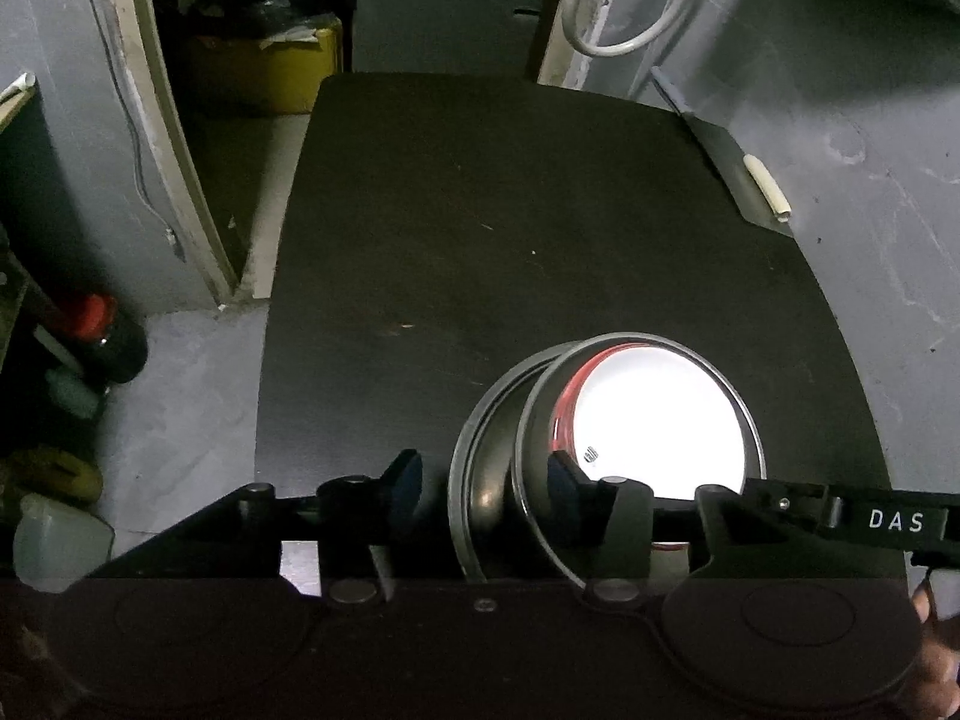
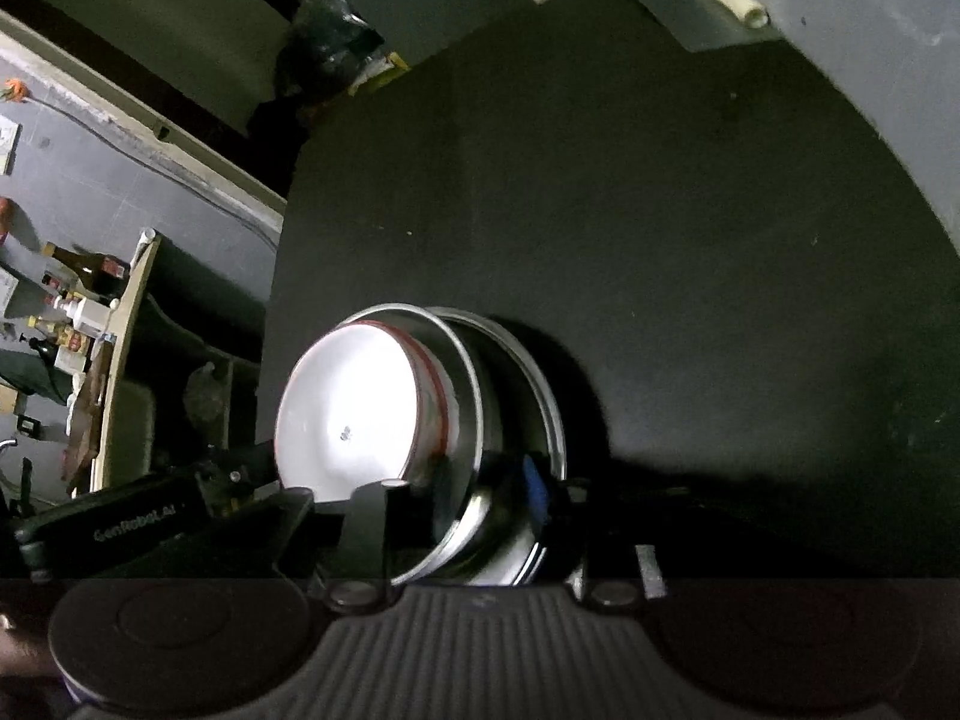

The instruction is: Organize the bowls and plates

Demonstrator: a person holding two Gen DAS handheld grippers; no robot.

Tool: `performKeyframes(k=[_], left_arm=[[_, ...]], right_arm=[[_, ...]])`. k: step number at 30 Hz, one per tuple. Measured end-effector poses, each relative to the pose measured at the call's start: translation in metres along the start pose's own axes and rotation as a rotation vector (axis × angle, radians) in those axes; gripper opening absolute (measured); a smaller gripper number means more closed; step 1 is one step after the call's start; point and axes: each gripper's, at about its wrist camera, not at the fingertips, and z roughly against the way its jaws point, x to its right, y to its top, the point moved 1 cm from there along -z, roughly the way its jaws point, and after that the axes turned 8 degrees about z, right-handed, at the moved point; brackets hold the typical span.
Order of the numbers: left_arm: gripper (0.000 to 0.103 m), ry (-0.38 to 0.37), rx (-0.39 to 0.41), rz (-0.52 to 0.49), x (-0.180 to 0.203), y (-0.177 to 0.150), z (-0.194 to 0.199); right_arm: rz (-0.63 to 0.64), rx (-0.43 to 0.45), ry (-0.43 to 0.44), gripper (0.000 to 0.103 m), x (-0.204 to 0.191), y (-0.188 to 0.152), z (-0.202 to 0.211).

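Nearest, the left gripper (image 1: pixel 489 483) stands partly open, straddling the near rims of two nested steel bowls (image 1: pixel 492 468) without pressing on them. The right gripper (image 2: pixel 465 489) is also partly open over the same rims, pads apart from the metal. A white plate (image 1: pixel 657 414) with a red edge lies inside the inner bowl. The stack rests near the front of the dark table (image 1: pixel 480 210); the grey floor (image 1: pixel 870 180) lies beyond.

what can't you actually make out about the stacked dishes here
- White dish, left wrist view: glare washes out its inside; the small mark is too small to read.
- Steel bowls, right wrist view: near rims are hidden behind the right gripper.
- Left gripper, left wrist view: contact with the rims isn't clear.
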Motion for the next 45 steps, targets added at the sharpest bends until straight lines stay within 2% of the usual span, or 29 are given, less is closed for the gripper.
performKeyframes(k=[3,5,6,7,8,14,19,24,26,30,35,39,45], left_arm=[[0.057,0.011,0.014,-0.001,-0.001,-0.002,0.005],[0.064,0.02,0.026,-0.001,-0.001,-0.004,0.008],[0.066,0.024,0.033,0.0,-0.001,-0.005,0.01],[0.072,0.029,0.041,0.001,-0.002,-0.006,0.013],[0.075,0.029,0.047,0.002,-0.002,-0.006,0.015],[0.078,0.045,0.08,0.003,-0.001,-0.013,0.026],[0.087,0.049,0.118,0.016,0.001,-0.017,0.036],[0.092,0.024,0.188,0.052,-0.001,-0.021,0.052],[0.099,0.01,0.215,0.068,-0.002,-0.022,0.058],[0.102,-0.004,0.26,0.08,-0.003,-0.024,0.068],[0.102,-0.037,0.287,0.092,-0.008,-0.028,0.078],[0.102,-0.085,0.294,0.075,-0.014,-0.032,0.085],[0.102,-0.125,0.35,0.013,-0.021,-0.042,0.1]], right_arm=[[0.026,0.019,-0.019,0.035,-0.004,-0.003,0.004],[0.033,0.03,-0.026,0.036,-0.006,-0.005,0.007],[0.039,0.038,-0.03,0.044,-0.007,-0.006,0.009],[0.046,0.045,-0.054,0.061,-0.008,-0.007,0.01],[0.058,0.054,-0.085,0.066,-0.009,-0.01,0.013],[0.064,0.104,-0.1,0.074,-0.007,-0.019,0.026],[0.096,0.144,-0.108,0.085,-0.012,-0.025,0.038],[0.129,0.175,-0.098,0.086,-0.015,-0.021,0.047],[0.138,0.19,-0.099,0.087,-0.017,-0.021,0.05],[0.154,0.221,-0.103,0.088,-0.022,-0.021,0.057],[0.173,0.252,-0.11,0.093,-0.031,-0.025,0.065],[0.181,0.293,-0.122,0.103,-0.041,-0.031,0.075],[0.187,0.345,-0.157,0.103,-0.059,-0.047,0.09]])
